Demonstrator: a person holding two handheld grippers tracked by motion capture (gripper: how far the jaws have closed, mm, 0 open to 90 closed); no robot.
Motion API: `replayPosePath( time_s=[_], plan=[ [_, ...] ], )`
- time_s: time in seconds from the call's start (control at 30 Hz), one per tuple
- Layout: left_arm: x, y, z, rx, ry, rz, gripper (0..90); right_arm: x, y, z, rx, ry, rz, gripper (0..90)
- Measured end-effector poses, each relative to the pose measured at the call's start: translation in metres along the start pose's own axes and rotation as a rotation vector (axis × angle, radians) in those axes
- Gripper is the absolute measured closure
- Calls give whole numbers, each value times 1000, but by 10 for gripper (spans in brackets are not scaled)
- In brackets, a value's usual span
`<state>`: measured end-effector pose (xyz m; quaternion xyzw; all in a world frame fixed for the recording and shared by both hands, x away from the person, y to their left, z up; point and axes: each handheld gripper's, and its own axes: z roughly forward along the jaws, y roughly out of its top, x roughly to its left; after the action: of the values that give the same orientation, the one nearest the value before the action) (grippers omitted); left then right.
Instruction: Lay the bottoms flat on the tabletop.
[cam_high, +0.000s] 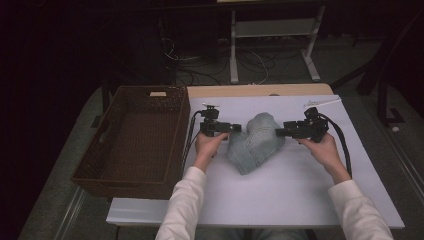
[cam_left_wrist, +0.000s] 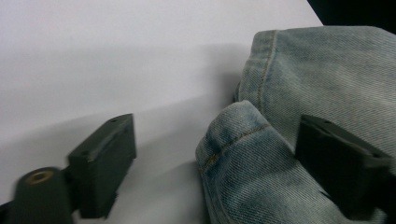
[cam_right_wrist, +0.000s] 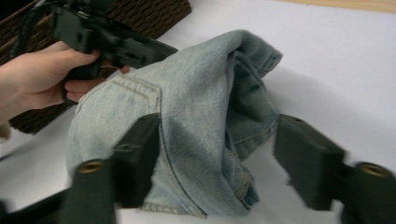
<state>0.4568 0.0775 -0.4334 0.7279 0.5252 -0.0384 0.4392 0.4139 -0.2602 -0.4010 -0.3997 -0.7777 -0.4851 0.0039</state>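
A crumpled pair of light denim jeans (cam_high: 256, 142) lies mid-table on the white sheet (cam_high: 290, 190). The left gripper (cam_high: 239, 128) and right gripper (cam_high: 278, 132) flank it, each with jaws spread around a fold, neither clamped. The brown wicker basket (cam_high: 116, 175) at the left holds nothing.

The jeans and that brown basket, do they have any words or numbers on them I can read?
No words or numbers can be read.
The folded jeans show stitching and seams, no readable tag.
The brown basket has a small pale label on its far wall, too small and blurred to read.
The left gripper and the right gripper carry no lettering.
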Motion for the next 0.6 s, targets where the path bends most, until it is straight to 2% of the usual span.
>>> replayPosePath(
  time_s=[0.07, 0.13, 0.27, 0.33, 0.5, 0.6],
  plan=[
    [1, -2, 2, -1, 13, -18, 255, 1, 0, 1, 6, 8, -3, 441],
    [3, -4, 3, -2, 9, -24, 317, 1, 0, 2, 1, 16, -1, 484],
    [6, -7, 5, 27, -40, -39, 516, 4, -1, 4, -21, 45, -2, 631],
    [6, -9, 7, 50, -61, -30, 584, 6, -2, 6, -15, 37, -13, 687],
    [5, -10, 8, 81, -117, -27, 764, 7, -4, 7, -6, 41, -4, 760],
    [7, -10, 7, 84, -133, -25, 816, 6, -5, 6, 0, 39, 2, 768]
  ],
)
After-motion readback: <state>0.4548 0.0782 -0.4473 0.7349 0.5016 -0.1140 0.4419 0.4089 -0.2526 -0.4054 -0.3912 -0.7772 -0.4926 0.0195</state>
